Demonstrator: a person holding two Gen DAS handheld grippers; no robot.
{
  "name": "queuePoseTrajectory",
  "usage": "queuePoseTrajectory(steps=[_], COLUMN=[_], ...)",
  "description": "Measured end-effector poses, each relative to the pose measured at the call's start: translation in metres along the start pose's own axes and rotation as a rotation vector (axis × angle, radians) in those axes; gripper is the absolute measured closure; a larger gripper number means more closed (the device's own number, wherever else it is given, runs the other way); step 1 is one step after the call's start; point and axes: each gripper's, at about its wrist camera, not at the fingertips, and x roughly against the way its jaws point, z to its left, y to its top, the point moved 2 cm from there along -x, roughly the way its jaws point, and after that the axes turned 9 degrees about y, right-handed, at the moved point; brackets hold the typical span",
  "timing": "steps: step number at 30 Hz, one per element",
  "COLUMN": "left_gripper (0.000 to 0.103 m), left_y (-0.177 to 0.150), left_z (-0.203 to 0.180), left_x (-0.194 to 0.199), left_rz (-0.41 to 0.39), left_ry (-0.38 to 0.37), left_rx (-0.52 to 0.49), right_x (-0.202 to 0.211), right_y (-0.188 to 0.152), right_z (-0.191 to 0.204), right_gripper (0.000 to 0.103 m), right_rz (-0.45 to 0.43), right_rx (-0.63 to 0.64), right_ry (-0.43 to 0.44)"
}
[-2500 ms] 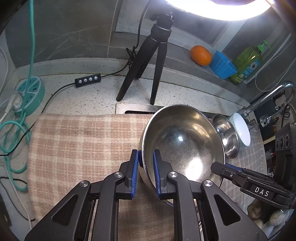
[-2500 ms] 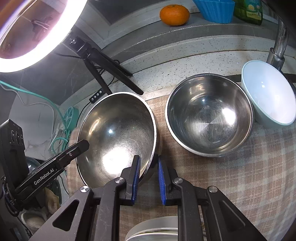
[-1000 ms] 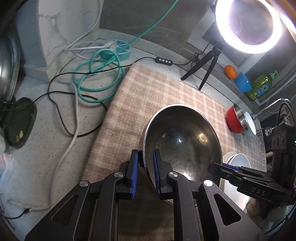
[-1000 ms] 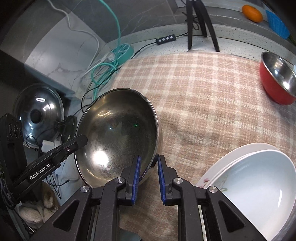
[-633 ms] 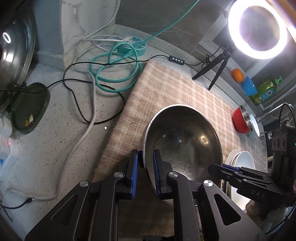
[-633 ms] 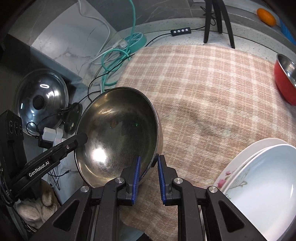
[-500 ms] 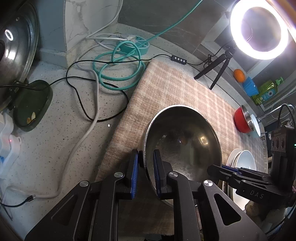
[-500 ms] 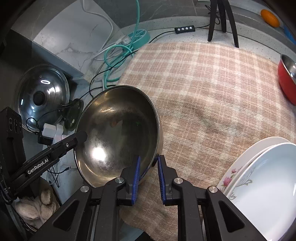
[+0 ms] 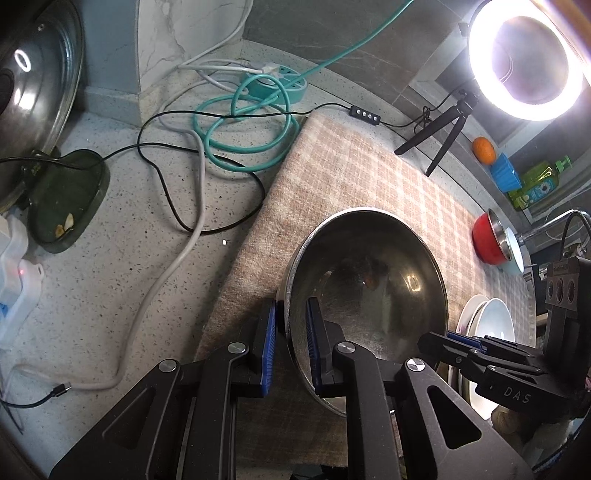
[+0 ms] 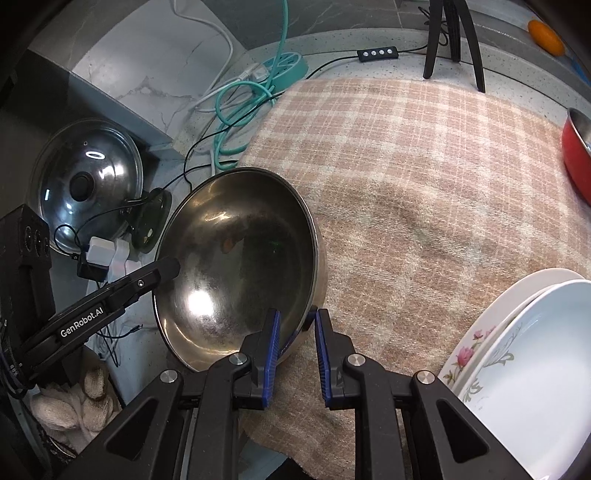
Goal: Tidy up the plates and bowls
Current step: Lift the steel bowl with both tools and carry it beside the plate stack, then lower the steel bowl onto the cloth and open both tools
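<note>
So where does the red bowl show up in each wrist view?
Left wrist: the red bowl sits at the right, past the far rim of the held steel bowl, on the checked cloth.
Right wrist: the red bowl is cut off by the right edge, above the white plates.
Shared landmark: the orange on the back ledge.

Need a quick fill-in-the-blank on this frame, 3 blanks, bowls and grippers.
1. Both the left gripper and the right gripper clamp the rim of the large ____ bowl.
2. The small bowl near the faucet is ____ on the outside.
3. The white plates sit on the ____ cloth.

Missing words: steel; red; plaid
</note>
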Motion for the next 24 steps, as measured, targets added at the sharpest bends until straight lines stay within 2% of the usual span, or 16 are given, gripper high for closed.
queuePoseTrajectory(steps=[10,14,21,24], left_gripper=[0.089,0.088,0.088,0.082], left_y=[0.003,0.007,0.014,0.016], left_z=[0.000,0.002,-0.009,-0.020], left_x=[0.009,0.018,0.035,0.041], left_rz=[-0.026,-0.052,-0.108,-0.117], left_ry=[0.027,0.042,0.058,0.034], left_rx=[0.005,0.020,0.003,-0.017], right_x=[0.012,0.021,0.047,0.061], right_y=[-0.001,-0.001,-0.002,-0.002], right_z=[0.004,-0.002,-0.018,-0.024], right_gripper=[0.083,0.078,0.077,0.077], right_rz=[-0.032,-0.052,-0.107,-0.141], right_rx=[0.051,0.042,0.004,-0.014], right_ry=[-0.031,-0.030,-0.025,0.000])
